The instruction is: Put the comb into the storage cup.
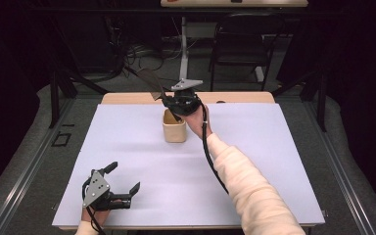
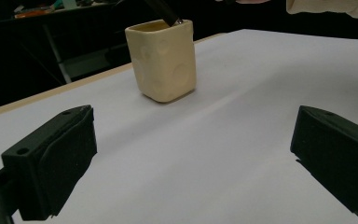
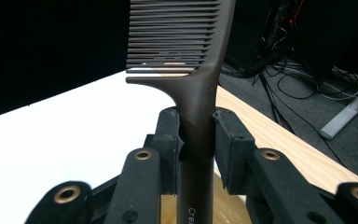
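Currently the right gripper (image 1: 176, 108) has its jaws clamped on the brown comb (image 3: 193, 84), handle end inside the cream cup (image 1: 174, 128) at tabletop (image 1: 274, 161) centre. Left gripper (image 1: 123, 185), at 7 o'clock, jaws apart.

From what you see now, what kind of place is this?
Probably a lab or workshop set up for recording. A white-covered table stands among dark surroundings, loose cables lie on the floor, and a black chair waits behind.
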Available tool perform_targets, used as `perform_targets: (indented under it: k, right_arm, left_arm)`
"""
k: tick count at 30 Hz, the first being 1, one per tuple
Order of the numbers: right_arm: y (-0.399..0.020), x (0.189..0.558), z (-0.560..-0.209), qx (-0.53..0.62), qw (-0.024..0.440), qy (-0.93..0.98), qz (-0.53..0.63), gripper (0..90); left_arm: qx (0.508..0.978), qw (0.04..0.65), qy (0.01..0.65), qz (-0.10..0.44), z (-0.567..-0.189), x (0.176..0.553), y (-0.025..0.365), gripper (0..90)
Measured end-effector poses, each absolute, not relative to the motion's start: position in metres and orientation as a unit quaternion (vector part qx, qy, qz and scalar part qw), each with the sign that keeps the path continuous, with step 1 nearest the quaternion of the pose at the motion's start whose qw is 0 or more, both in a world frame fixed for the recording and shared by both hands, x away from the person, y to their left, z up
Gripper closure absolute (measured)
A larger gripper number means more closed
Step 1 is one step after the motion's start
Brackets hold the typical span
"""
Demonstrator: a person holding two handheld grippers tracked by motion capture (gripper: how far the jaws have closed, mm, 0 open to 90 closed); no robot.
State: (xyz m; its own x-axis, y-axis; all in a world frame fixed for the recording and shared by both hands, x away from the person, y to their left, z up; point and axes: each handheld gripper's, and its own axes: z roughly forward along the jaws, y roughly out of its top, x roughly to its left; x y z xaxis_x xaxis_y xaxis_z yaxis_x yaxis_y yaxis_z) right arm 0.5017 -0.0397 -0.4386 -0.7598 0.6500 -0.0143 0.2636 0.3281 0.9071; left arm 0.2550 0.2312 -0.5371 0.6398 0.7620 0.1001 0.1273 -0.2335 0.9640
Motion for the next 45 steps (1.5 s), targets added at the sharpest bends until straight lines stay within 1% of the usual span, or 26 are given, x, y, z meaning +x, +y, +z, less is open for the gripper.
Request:
perform_targets:
  k: [45]
  right_arm:
    - [-0.042, 0.504, -0.457, 0.283, 0.178, 0.811, 0.48, 71.8]
  left_arm:
    - [0.73, 0.535, 0.305, 0.297, -0.537, 0.255, 0.231, 0.0]
